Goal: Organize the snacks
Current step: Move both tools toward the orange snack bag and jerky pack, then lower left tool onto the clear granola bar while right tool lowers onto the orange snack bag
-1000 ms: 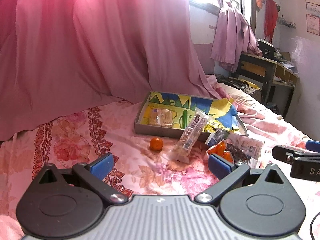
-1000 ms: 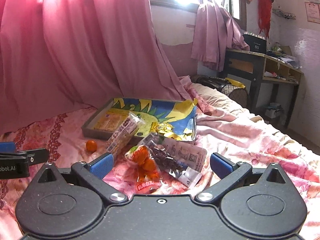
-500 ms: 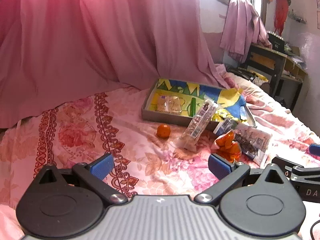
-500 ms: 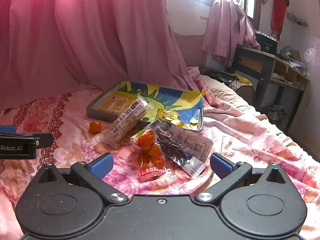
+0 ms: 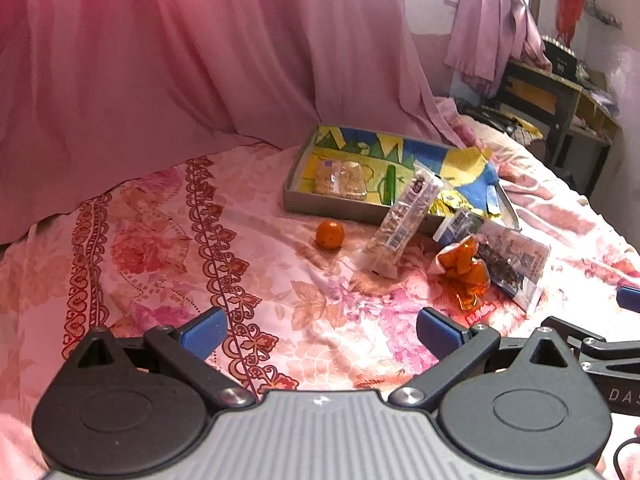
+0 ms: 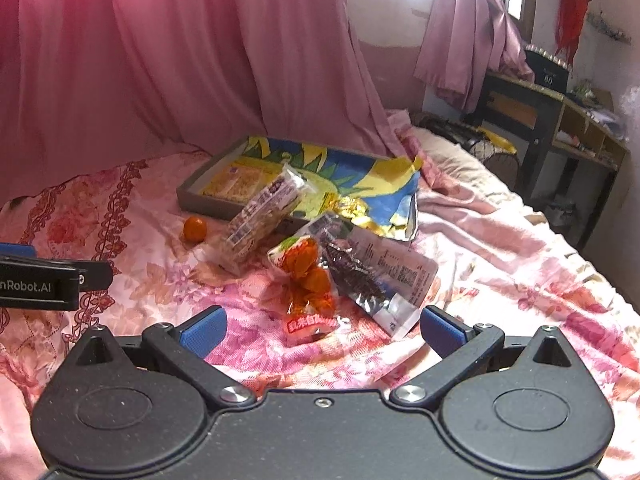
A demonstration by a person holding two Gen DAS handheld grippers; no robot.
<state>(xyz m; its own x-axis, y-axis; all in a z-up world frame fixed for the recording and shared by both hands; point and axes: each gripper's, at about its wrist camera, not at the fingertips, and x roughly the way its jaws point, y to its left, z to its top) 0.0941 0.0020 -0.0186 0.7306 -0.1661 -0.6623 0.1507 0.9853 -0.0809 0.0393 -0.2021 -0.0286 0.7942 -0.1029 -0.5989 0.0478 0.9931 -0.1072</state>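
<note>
A shallow grey box [image 5: 320, 206] [image 6: 200, 202] with a bright blue and yellow lining lies on the bed, with a cracker pack [image 5: 340, 178] and gold-wrapped sweets [image 5: 450, 202] inside. A long clear snack pack [image 5: 404, 220] [image 6: 264, 216] leans on its front wall. A small orange [image 5: 330, 234] [image 6: 194, 229] lies in front of it. An orange sweets bag [image 5: 464, 270] [image 6: 308, 280] and a silver pack of dark dried fruit [image 5: 508, 260] [image 6: 372, 268] lie to the right. My left gripper [image 5: 322, 330] is open over bare bedding. My right gripper [image 6: 322, 326] is open just short of the orange sweets bag.
Pink floral bedding [image 5: 160, 240] covers the bed. A pink curtain [image 5: 180, 48] hangs behind the box. A dark desk with shelves [image 6: 560, 120] stands at the far right beyond the bed. Each gripper shows at the edge of the other's view.
Both cameras have tilted down and drawn a little closer to the snacks. The snacks lie where they were. Both grippers stay open.
</note>
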